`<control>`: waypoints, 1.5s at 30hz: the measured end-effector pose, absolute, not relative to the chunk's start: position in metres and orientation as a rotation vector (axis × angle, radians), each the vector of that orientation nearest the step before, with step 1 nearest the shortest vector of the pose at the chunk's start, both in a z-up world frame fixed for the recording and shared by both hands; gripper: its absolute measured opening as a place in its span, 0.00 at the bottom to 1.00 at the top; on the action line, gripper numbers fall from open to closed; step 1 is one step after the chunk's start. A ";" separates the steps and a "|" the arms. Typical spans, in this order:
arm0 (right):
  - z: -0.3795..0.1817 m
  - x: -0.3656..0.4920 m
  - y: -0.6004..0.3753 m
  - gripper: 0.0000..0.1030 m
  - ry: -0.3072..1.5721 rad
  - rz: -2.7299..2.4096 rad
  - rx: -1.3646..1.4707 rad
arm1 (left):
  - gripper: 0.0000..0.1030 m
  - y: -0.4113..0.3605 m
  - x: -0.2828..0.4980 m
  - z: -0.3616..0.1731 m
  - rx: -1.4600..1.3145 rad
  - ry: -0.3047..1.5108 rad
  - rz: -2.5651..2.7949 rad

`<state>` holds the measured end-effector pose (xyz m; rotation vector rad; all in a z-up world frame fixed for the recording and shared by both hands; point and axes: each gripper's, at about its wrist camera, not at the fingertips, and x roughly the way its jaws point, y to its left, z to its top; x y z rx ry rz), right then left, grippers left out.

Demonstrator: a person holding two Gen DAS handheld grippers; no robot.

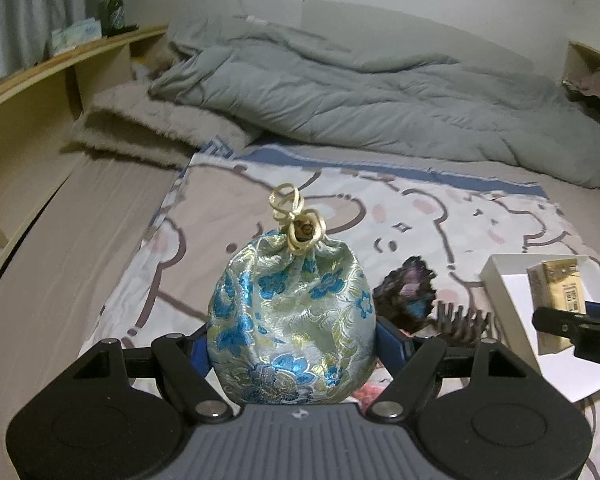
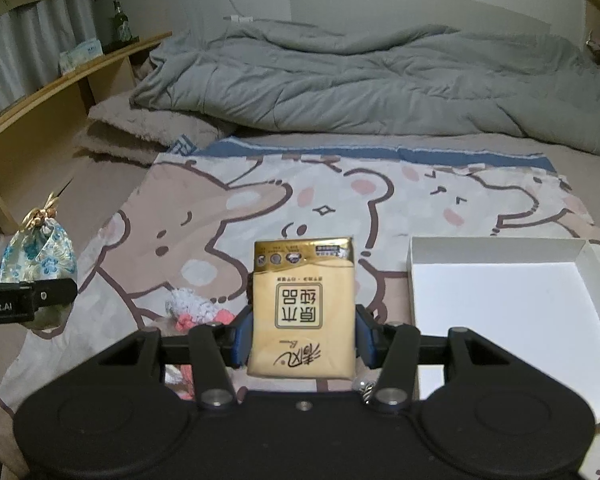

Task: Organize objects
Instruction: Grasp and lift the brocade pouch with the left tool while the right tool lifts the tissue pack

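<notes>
While the yellow tissue pack (image 2: 303, 308) stood upright between the blue pads of the right gripper (image 2: 303, 338), pinched at its lower sides with its long axis running up the frame, the white shallow box (image 2: 496, 248) lay just to its right, in the lower right of that view, bare inside. By my reading, that was the relation the next move hung on: a short shift rightward would carry the pack over the box's near wall, and the right gripper was plainly the nearer one. The left gripper (image 1: 292, 340) was closed on the blue brocade drawstring pouch (image 1: 292, 316), held upright at frame centre, gold cord on top. Its view showed the box (image 1: 504, 276) at lower right, well apart from the pouch, and a dark butterfly hair claw (image 1: 412, 300) between them on the cartoon-bear blanket (image 1: 480, 208). The right view hid the claw but showed a small white-and-pink fabric item (image 2: 192, 308) at lower left of centre.
</notes>
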<state>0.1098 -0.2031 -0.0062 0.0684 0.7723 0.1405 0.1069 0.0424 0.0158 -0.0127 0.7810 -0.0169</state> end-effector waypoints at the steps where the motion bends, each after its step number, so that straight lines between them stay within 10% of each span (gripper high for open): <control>1: -0.004 0.108 -0.204 0.50 0.764 0.141 0.067 | 0.76 0.041 0.106 0.017 -0.008 0.774 -0.020; 45: 0.015 0.162 -0.356 0.50 0.704 -0.057 0.043 | 0.76 -0.177 0.191 0.008 -0.004 0.725 -0.375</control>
